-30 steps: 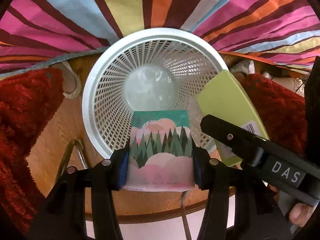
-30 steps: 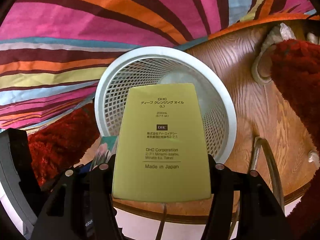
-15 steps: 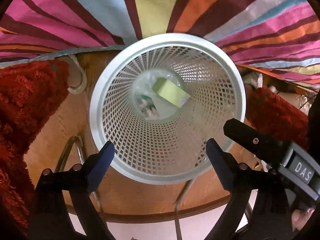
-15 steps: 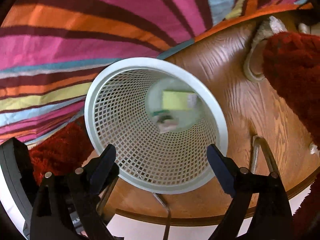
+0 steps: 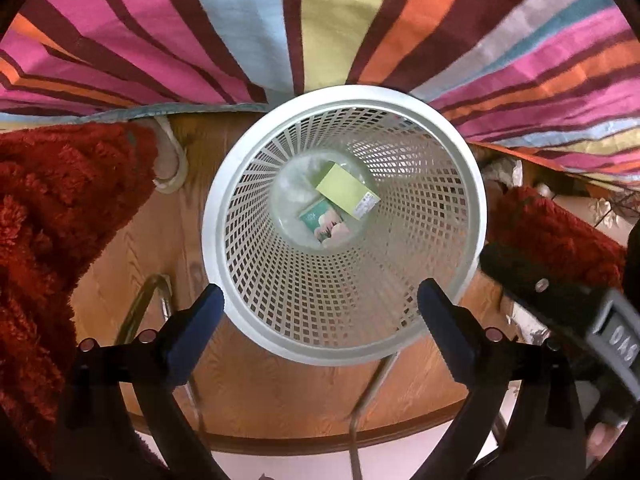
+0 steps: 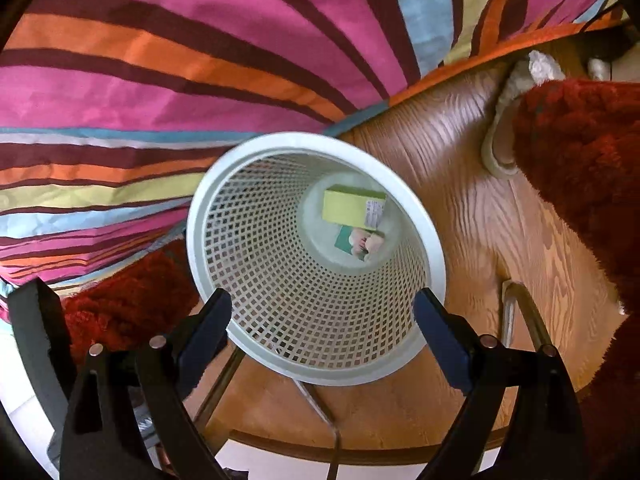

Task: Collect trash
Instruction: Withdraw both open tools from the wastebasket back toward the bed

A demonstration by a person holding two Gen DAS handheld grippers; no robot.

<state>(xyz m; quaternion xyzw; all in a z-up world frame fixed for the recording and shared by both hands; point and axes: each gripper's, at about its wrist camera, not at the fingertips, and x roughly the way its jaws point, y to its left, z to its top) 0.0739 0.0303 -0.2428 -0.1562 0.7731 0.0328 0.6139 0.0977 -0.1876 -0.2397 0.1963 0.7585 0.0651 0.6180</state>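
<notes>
Left gripper (image 5: 318, 308): jaws opening, near their widest, nothing between the blue pads (image 5: 196, 320). It hangs above the near rim of the wastebasket. Right gripper (image 6: 322, 318): jaws spread wide, empty, likewise over the near rim, pointing steeply down into the basket.

White lattice wastebasket (image 5: 452, 152) stands on a wood-grain floor (image 5: 256, 396), against a striped fabric (image 5: 240, 32) (bedcover or curtain, cannot tell which). Red shaggy rug (image 5: 48, 216) on either side. A chrome tube frame (image 5: 148, 292) shows near the left gripper; what it belongs to is hidden.

Trash location: both pieces lie at the bottom of the basket, well below the pads. The yellow-green carton (image 5: 346, 190) rests flat with its barcode end toward the right, partly overlapping the small teal-and-pink printed box (image 5: 326, 224) (they touch). Same arrangement in the right view: carton (image 6: 348, 206) above box (image 6: 358, 242).

Handling judgement: both look like thin paperboard packaging, likely empty and so light, stiff along the edges but crushable across the broad faces. If either had to be retaken, grip across the narrow side panels, gently. The basket itself looks like light, slightly flexible plastic; its thick rim is the sensible hold.

Judged status: this drop looks complete; both tools free for further items.
</notes>
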